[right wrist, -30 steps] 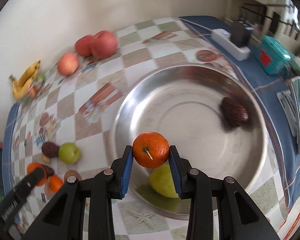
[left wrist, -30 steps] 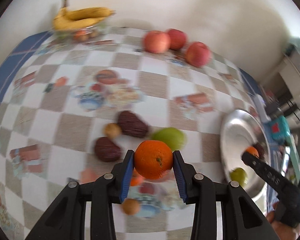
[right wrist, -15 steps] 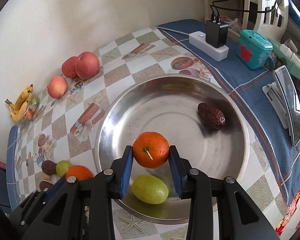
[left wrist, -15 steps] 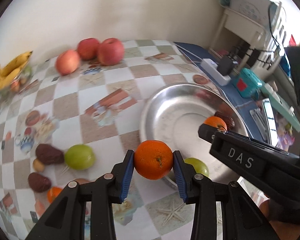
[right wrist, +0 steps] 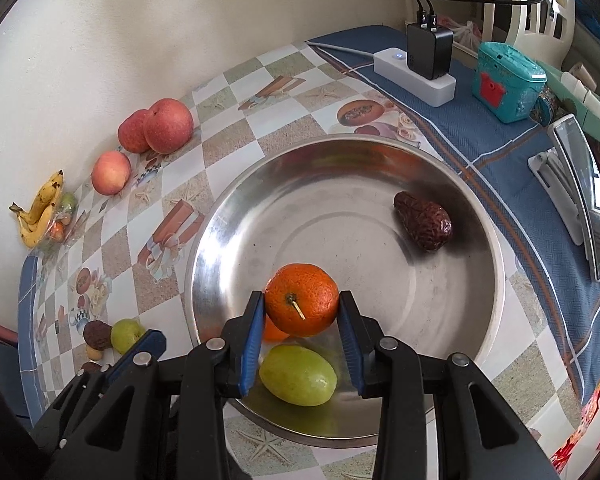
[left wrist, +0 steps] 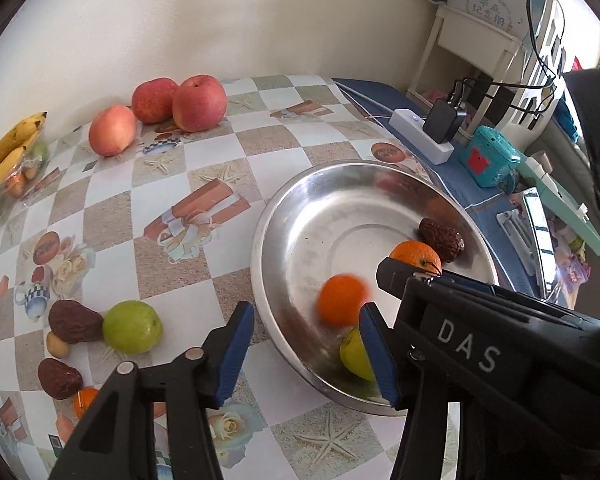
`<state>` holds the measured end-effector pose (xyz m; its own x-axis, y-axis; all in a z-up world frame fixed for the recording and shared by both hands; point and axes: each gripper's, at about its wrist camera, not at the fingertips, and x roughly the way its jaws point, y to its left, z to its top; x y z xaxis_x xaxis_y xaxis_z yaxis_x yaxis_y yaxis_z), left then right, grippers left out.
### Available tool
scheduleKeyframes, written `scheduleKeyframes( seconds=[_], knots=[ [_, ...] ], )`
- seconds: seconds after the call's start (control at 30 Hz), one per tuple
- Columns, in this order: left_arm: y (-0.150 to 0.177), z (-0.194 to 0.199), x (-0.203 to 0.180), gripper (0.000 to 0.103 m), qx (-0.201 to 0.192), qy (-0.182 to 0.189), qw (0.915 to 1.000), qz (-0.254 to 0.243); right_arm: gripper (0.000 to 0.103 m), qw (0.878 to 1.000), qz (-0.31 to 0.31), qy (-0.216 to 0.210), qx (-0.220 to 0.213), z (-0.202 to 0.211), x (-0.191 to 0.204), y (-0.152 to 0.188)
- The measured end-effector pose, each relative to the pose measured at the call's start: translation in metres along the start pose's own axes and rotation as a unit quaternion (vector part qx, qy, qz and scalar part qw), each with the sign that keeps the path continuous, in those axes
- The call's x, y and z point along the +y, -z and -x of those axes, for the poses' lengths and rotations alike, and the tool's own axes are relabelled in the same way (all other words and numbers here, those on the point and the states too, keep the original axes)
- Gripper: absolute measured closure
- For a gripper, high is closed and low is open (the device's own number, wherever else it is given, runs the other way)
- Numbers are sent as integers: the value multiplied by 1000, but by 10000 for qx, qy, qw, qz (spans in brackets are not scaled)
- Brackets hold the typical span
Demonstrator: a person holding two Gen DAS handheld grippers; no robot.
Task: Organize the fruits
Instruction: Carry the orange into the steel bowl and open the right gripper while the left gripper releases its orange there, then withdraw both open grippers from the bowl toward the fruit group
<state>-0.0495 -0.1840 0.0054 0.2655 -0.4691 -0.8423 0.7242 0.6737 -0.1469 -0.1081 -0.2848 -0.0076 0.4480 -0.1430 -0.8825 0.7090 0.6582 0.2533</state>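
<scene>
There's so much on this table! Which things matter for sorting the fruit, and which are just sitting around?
Part of the job:
- steel bowl
- two oranges
- green fruits
- brown dates
- apples
- bananas

Just lying about:
- power strip with charger
- teal box
- phone on stand

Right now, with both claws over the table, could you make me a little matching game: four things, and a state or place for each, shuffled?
Things:
1. left claw
2. right claw
3. wrinkled brown fruit
4. bananas

States:
a. yellow with brown spots
b. open, gripping nothing
c. lying inside the steel bowl
d. shut on an orange

Pairs: 1-b, 2-d, 3-c, 4-a
</scene>
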Motion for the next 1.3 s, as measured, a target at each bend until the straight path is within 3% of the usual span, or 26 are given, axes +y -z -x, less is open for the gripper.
scheduleKeyframes(
  seconds=[0.13,0.37,0.57,0.7,0.9,0.97,1.03,1.23,1.3],
  knots=[
    [2,1,7,43,83,-109,9998,113,59,9999,-1,107,-41,2,-1,0],
    [9,-1,44,41,376,-349,9943,935,59,9999,-19,100,-33,2,-3,0],
    [21,4,85,37,626,-597,9798,1805,59,9990,101,291,-322,12,0,-1],
    [29,13,112,31,635,-801,9678,2298,59,9991,205,260,-251,9,4,0],
    [43,30,146,13,544,-1137,9516,2804,59,9970,759,159,-83,0,31,10],
    [46,33,155,3,543,-1254,9475,2890,59,9952,975,94,17,-4,43,17],
    [51,37,165,1,549,-1375,9430,2981,59,9931,1167,92,88,-7,51,24],
    [63,45,176,0,593,-1653,9384,2975,41,9860,1652,51,227,-14,74,39],
    [66,50,180,0,576,-1703,9370,2996,25,9838,1773,87,259,-16,78,43]
  ],
)
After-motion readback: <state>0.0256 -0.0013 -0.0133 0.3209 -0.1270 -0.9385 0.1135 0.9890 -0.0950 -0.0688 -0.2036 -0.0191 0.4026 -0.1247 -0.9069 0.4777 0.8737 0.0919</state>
